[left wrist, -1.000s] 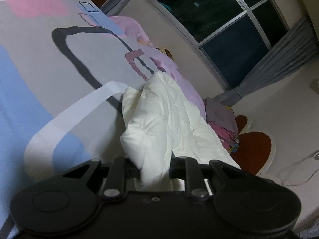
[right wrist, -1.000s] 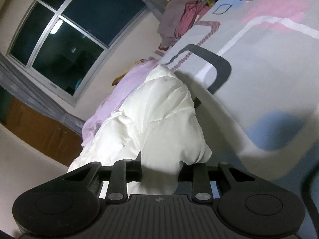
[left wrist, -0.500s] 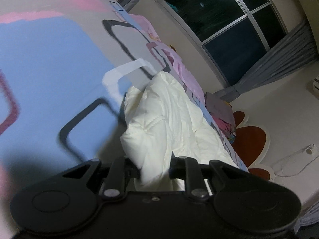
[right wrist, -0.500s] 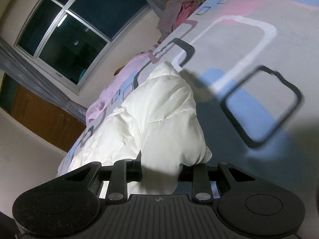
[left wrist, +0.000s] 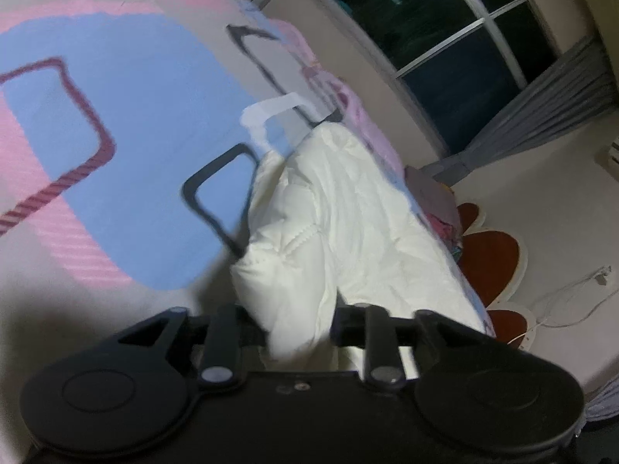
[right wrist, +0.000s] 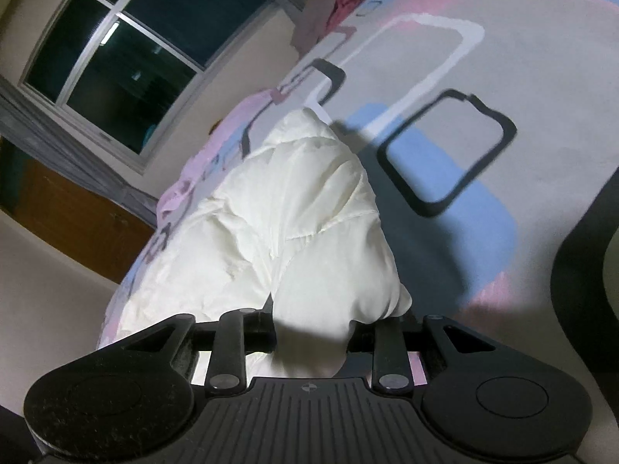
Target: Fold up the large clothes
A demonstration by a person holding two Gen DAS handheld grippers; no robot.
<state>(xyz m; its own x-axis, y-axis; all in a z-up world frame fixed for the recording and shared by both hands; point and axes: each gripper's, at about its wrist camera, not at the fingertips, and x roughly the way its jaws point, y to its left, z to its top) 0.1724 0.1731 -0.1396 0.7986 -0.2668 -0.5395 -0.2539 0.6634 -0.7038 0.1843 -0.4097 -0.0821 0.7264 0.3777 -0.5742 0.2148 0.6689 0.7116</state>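
L gripper (left wrist: 300, 328) clamped on a bunched edge of the white jacket (left wrist: 348, 224); R gripper (right wrist: 311, 330) likewise pinching a thick fold of the jacket (right wrist: 309, 208). Jacket stretches away from both grippers over the patterned bedsheet (left wrist: 135, 116), far end lying on it. Dark window (right wrist: 127, 50) w/ grey curtain (left wrist: 549, 104) behind; pile of clothes (left wrist: 437, 201) at bed edge, red rug (left wrist: 487, 259) on floor.
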